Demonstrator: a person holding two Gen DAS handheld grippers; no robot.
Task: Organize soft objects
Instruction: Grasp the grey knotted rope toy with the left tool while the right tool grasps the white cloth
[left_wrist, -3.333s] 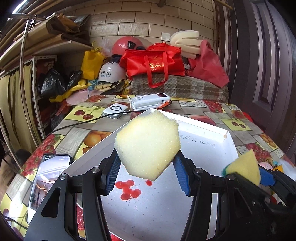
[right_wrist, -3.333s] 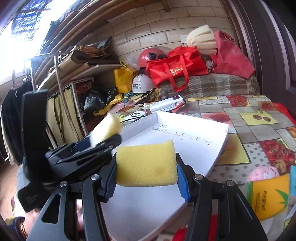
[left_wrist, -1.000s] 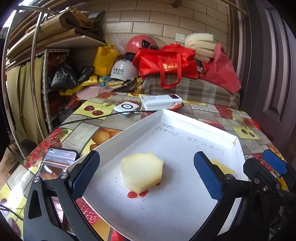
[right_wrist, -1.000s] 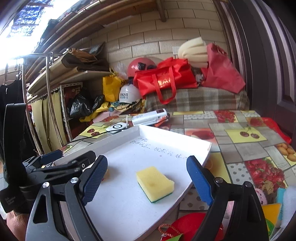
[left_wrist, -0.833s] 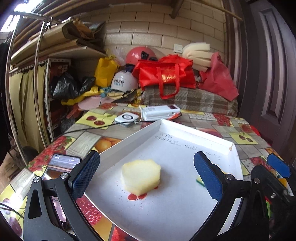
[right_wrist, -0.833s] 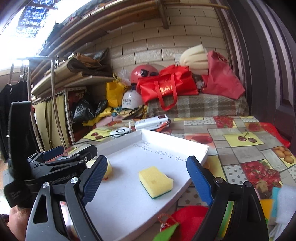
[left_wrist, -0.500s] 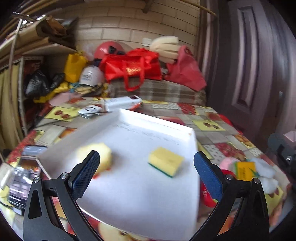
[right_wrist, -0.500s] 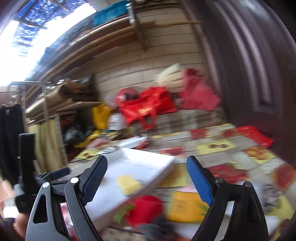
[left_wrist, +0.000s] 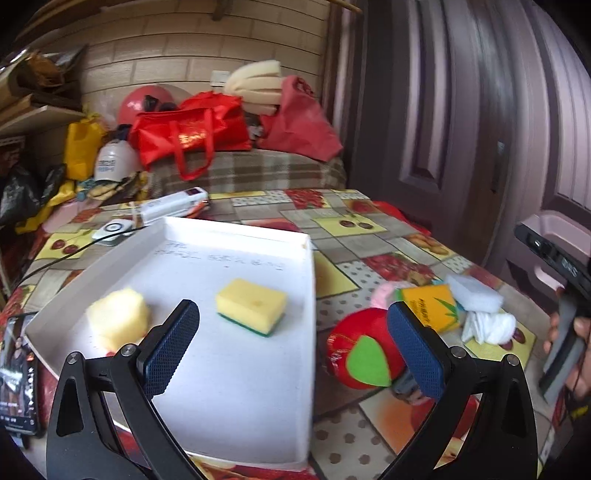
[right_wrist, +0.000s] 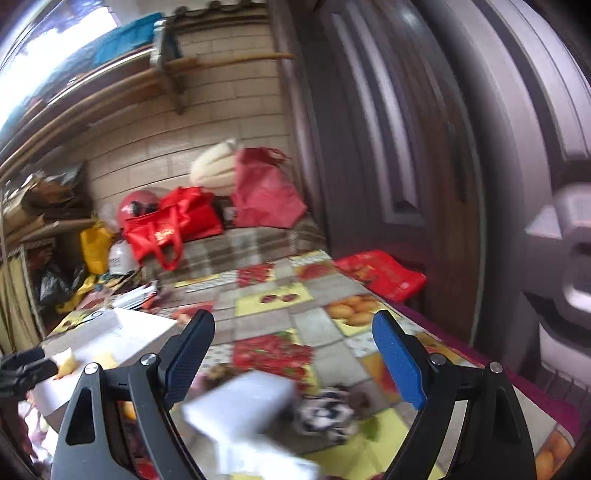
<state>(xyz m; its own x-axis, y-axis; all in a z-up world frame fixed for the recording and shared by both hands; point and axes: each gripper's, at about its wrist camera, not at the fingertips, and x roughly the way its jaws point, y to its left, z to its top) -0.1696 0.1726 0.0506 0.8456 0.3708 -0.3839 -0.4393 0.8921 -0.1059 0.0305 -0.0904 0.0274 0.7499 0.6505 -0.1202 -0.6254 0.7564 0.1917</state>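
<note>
In the white tray (left_wrist: 236, 413) lie a pale sponge (left_wrist: 117, 324) at its left and a yellow sponge (left_wrist: 251, 306) near its middle. Right of the tray on the surface (left_wrist: 354, 254) sit a red ball (left_wrist: 360, 354) and a white block (left_wrist: 474, 293). Left gripper (left_wrist: 291, 347) and right gripper (right_wrist: 293, 363) both have jaws wide apart, holding nothing

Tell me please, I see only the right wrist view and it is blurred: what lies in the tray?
Observer: Two sponges lie in the tray: a pale hexagon sponge on the left and a yellow sponge with a green base near the middle.
Operator: Which soft things lie outside it?
Observer: To the right of the tray there are a red apple toy, a white block and a crumpled white cloth.
Operator: Does the left gripper hold anything?
Observer: No. The left gripper is open and empty.
</note>
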